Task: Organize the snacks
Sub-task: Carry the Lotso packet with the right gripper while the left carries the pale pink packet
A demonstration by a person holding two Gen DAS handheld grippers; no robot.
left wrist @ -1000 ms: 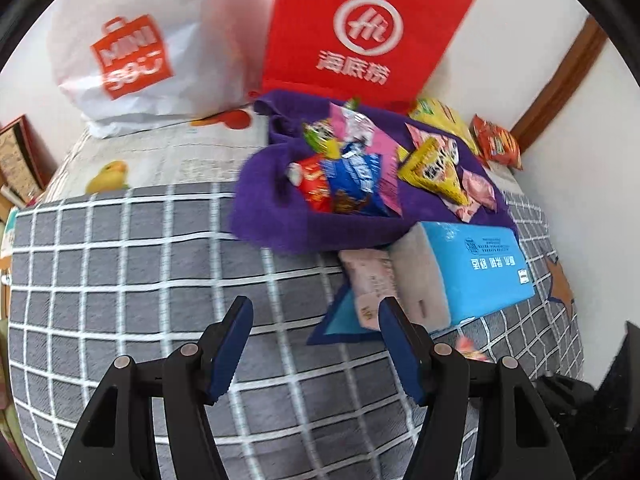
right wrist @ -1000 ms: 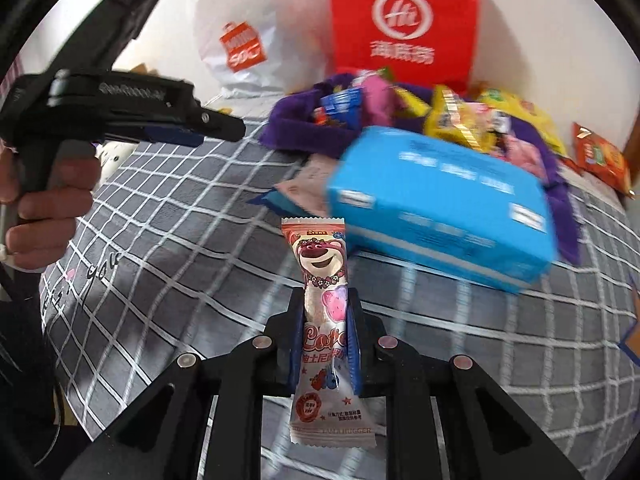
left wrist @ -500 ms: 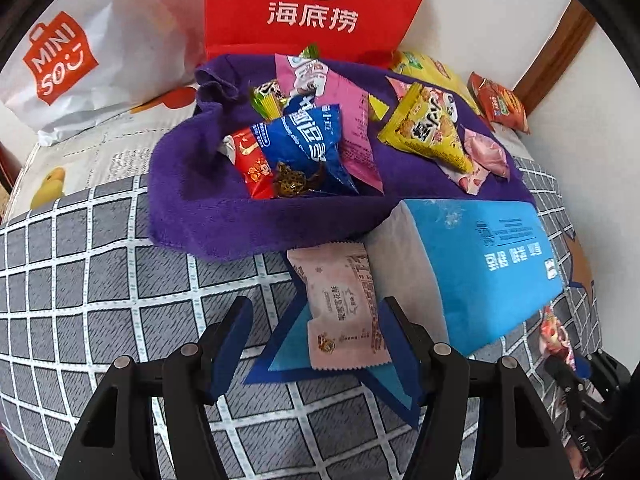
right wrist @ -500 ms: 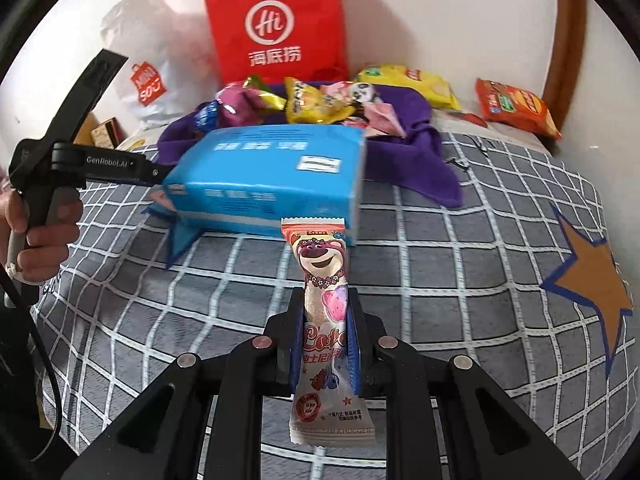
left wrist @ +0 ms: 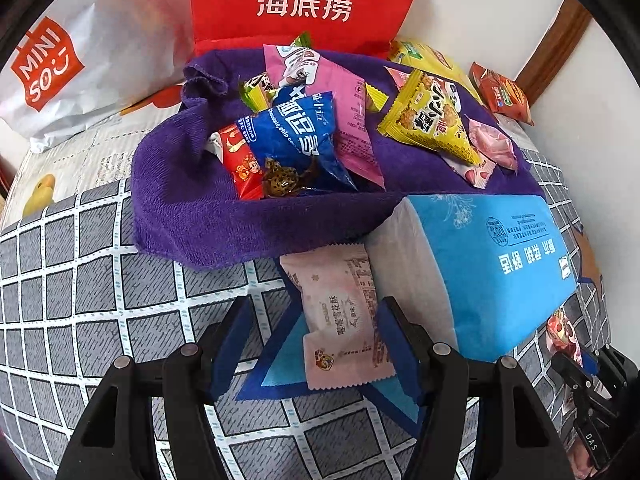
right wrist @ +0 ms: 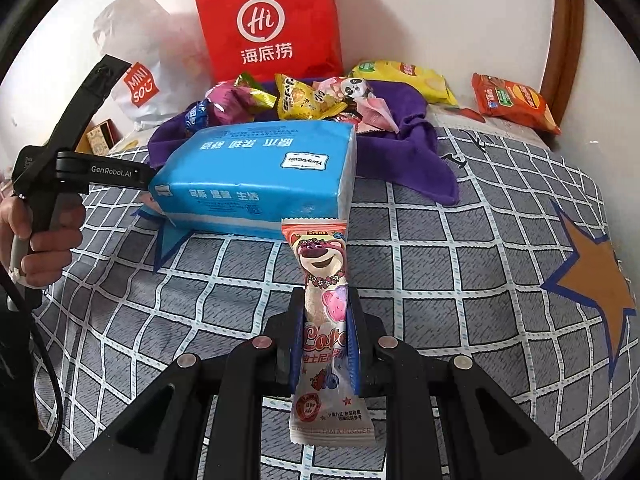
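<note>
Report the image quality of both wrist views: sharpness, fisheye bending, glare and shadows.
Left wrist view: sharp, the print on the pale pink snack packet readable; the bedsheet grid curves toward the rim, corners black. Right wrist view: also sharp; soft daylight, a faint shadow on the wall behind the red bag, mild sheen on the blue tissue pack, no harsh glare.

A home bedroom is suggested: a bed is covered by a grey checked sheet (right wrist: 460, 240) (star-patterned). 2 shopping bags (right wrist: 272, 20) are propped against the white wall (right wrist: 440, 8).
</note>
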